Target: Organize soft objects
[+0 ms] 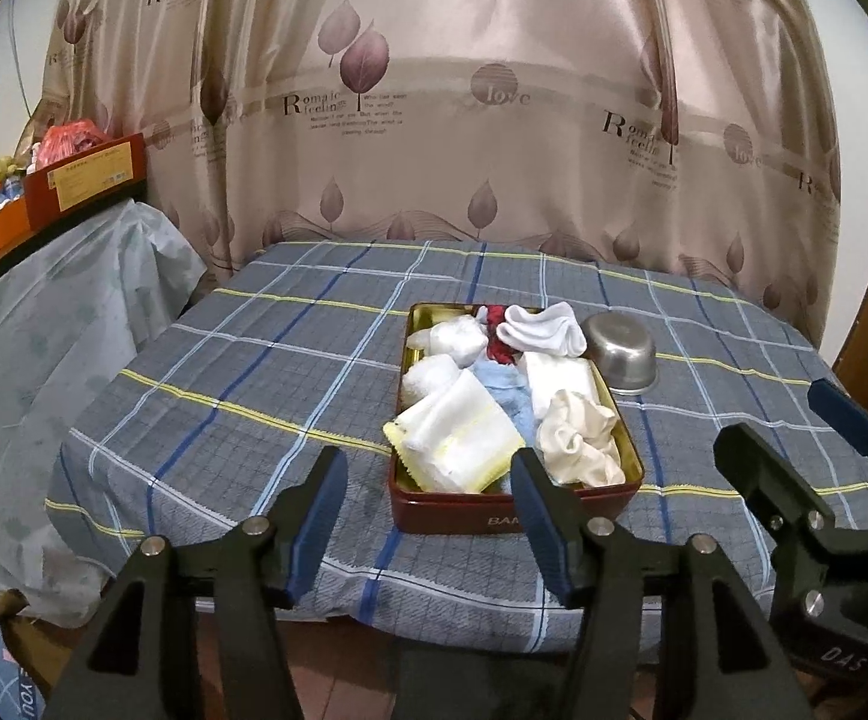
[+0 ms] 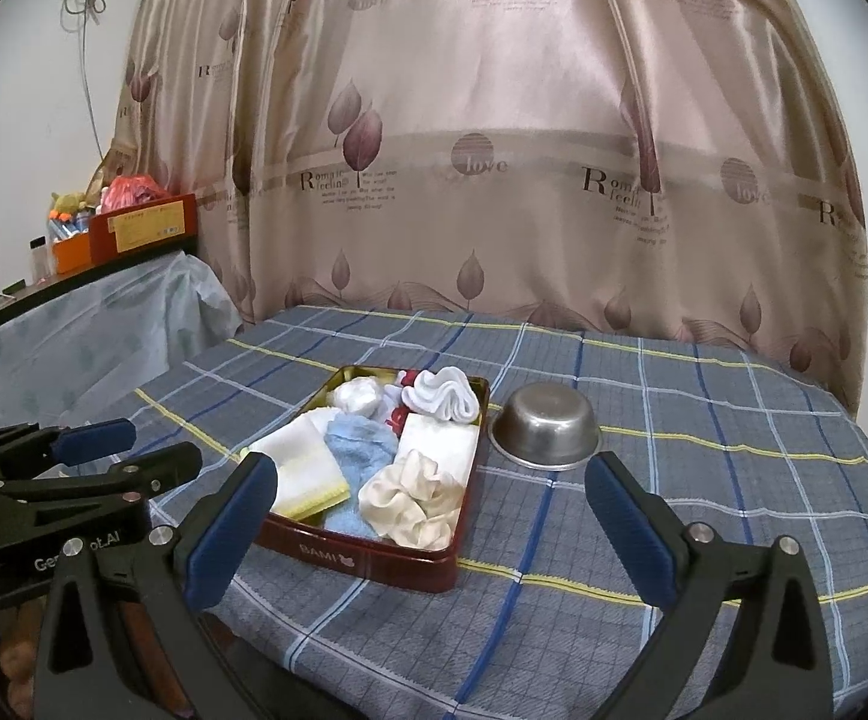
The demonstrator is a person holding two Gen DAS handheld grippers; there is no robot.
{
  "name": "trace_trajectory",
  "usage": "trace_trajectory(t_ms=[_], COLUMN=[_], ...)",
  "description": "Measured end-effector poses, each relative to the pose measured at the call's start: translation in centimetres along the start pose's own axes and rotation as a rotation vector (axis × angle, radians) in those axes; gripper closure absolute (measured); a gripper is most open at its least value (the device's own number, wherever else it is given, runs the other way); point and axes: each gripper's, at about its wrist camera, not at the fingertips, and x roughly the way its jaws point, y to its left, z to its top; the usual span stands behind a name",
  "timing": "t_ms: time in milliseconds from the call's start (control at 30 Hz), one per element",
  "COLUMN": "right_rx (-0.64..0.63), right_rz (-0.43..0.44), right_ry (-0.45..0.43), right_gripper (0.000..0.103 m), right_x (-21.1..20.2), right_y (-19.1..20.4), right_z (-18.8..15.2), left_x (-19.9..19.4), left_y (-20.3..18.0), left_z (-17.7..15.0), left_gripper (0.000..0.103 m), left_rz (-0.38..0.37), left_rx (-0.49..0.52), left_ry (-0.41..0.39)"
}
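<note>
Left gripper (image 1: 428,516): hovering at the near edge of the table, fingers standing apart with nothing between them, the right fingertip showing in front of the tin's near wall.
Right gripper (image 2: 434,525): hanging over the near edge too, just beside the left one, fingers spread wide and gripping nothing.
Tin (image 1: 451,510): sitting on the table in front of both grippers, a dark red box with a gold inside, holding all the soft things.
White and yellow cloth (image 1: 454,441): lying folded at the tin's near left corner, sticking out over the rim.
Cream cloth (image 1: 580,438): lying crumpled at the near right corner.
Blue cloth (image 2: 359,456): showing between those two (mostly covered).
White socks (image 1: 544,330): lying bunched at the far right end of the tin.
Red cloth (image 1: 499,348): peeking out beside the socks.
Bowl (image 1: 622,357): resting upside down on the table, just beside the tin's right wall.
Table (image 1: 242,396): wearing a grey checked cover with blue and yellow lines.
Curtain (image 1: 434,90): hanging behind the table, printed with leaves.
</note>
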Motion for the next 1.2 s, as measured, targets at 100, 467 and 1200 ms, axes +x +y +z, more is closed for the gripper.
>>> trace_trajectory(t_ms=[100, 467, 1200], right_rx=[0.0, 0.0, 0.0], right_rz=[0.0, 0.007, 0.007], right_ry=[0.0, 0.005, 0.023], right_gripper=[0.001, 0.001, 0.001], right_x=[-0.03, 0.1, 0.22], right_y=[0.06, 0.11, 0.58], right_z=[0.02, -0.2, -0.9], left_x=[-0.03, 0.06, 0.85], left_y=[0.06, -0.41, -0.15], left_z=[-0.04, -0.12, -0.37], left_gripper=[0.042, 0.042, 0.042], left_rz=[-0.002, 0.048, 0.059], left_rx=[-0.001, 0.027, 0.042], left_ry=[-0.005, -0.009, 0.028])
